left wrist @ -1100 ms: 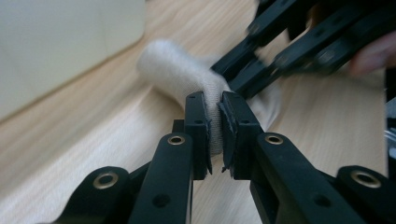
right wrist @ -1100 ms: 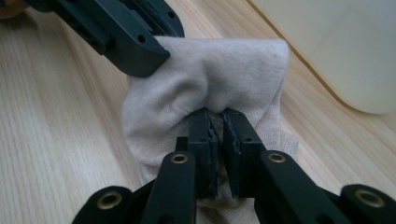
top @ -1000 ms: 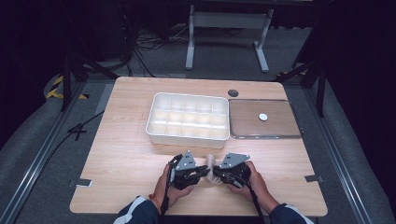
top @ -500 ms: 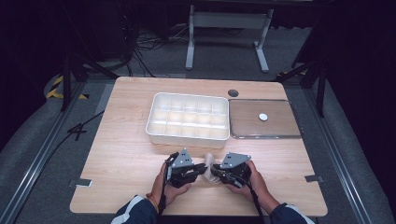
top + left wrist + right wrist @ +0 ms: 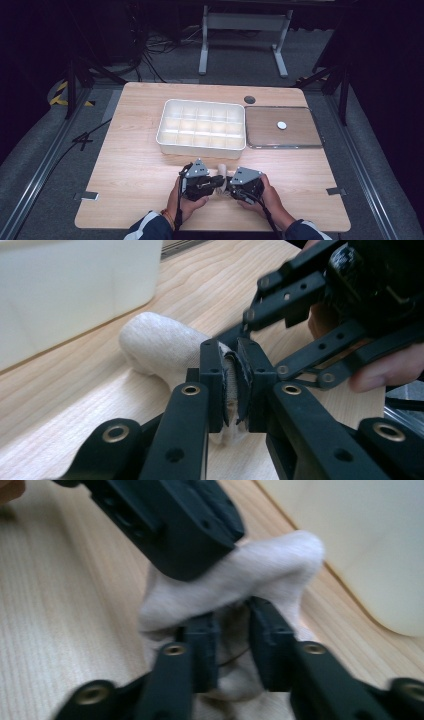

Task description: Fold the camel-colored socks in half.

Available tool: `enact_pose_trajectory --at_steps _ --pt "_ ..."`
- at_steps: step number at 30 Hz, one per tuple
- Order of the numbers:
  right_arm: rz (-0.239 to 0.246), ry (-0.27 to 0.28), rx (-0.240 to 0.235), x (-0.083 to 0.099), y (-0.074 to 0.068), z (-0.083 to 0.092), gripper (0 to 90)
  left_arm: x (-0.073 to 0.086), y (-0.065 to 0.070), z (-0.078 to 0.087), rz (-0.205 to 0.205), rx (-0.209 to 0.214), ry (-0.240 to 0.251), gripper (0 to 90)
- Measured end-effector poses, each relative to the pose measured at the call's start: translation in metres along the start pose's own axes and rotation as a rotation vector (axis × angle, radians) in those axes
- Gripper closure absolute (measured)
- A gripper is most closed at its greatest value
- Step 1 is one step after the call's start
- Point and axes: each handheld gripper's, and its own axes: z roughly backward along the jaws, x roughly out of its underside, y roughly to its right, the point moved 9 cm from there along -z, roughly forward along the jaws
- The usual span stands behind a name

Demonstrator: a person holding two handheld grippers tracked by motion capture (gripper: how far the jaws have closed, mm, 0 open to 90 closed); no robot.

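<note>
1. Here, a cream sock [image 5: 160, 347] is seen lying on the wooden table [image 5: 130, 170], just in front of the white divided tray [image 5: 201, 126], between the two grippers.
2. One edge of its fabric is pinched flat by the left gripper [image 5: 233, 385], whose jaws are pressed together on it.
3. The right gripper [image 5: 234, 630] has just been opening; its jaws stand apart with loose cloth bunched between them, not squeezed.
4. For a good result, the left pinch should be kept firm while the right jaws are reset on a single layer, so that no fold is dragged along.
</note>
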Motion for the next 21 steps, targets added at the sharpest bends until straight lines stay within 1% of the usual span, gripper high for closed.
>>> enact_pose_trajectory --at_steps 1,2,3,4,5,6,7,8,10,11,12,13,14,15,16,17,19,21 --pt "0.0 0.0 0.0 0.0 0.0 0.0 64.2 0.0 -0.001 0.001 -0.004 -0.007 -0.004 82.6" --pt "-0.023 0.006 -0.022 0.001 0.004 0.004 57.9 0.0 -0.003 0.003 -0.02 -0.022 -0.002 82.7" --pt "-0.023 0.006 -0.022 0.001 0.004 0.004 57.9 0.0 -0.003 0.003 -0.02 -0.022 -0.002 82.7" --pt "-0.036 0.006 -0.028 0.002 0.005 0.007 56.8 0.0 -0.004 0.004 -0.021 -0.029 -0.002 82.7" --pt "-0.036 0.008 -0.029 0.003 0.008 0.013 56.9 0.0 -0.006 0.005 -0.019 -0.035 -0.004 82.7" --pt "-0.037 0.011 -0.032 0.004 0.009 0.019 57.3 -0.001 -0.008 0.006 -0.018 -0.037 0.006 82.7" --pt "-0.039 0.017 -0.037 0.005 0.01 0.025 58.3 -0.001 -0.009 0.007 -0.021 -0.041 0.0 82.7" --pt "-0.038 0.016 -0.04 0.006 0.01 0.03 61.1 -0.001 -0.01 0.007 -0.023 -0.044 0.003 82.7" --pt "-0.027 -0.003 -0.035 0.012 0.01 0.034 66.1 -0.002 -0.009 0.007 -0.024 -0.038 0.013 82.7" --pt "-0.032 -0.013 -0.04 0.015 0.009 0.033 67.1 -0.003 -0.008 0.007 -0.029 -0.041 0.009 82.7" --pt "-0.029 -0.035 -0.046 0.018 0.007 0.029 67.9 -0.003 -0.007 0.006 -0.036 -0.039 0.009 82.7" --pt "-0.019 -0.051 -0.044 0.02 0.005 0.025 68.8 -0.003 -0.005 0.004 -0.045 -0.034 0.008 82.7" --pt "-0.015 -0.057 -0.047 0.021 0.004 0.022 70.2 -0.003 -0.002 0.002 -0.063 -0.034 0.003 82.6" --pt "-0.024 -0.045 -0.058 0.02 0.002 0.019 71.3 -0.003 0.0 0.001 -0.076 -0.033 -0.005 82.6" --pt "-0.027 -0.045 -0.057 0.02 0.002 0.018 71.3 -0.003 0.003 -0.003 -0.089 -0.032 -0.007 82.6" --pt "-0.017 -0.046 -0.052 0.018 0.001 0.017 71.3 -0.002 0.006 -0.006 -0.089 -0.019 -0.007 82.5" --pt "-0.013 -0.044 -0.05 0.018 0.001 0.016 71.3 0.0 0.011 -0.011 -0.106 -0.003 -0.025 82.5" --pt "-0.017 -0.04 -0.052 0.018 0.001 0.016 71.1 0.002 0.017 -0.015 -0.138 0.014 -0.042 82.4"
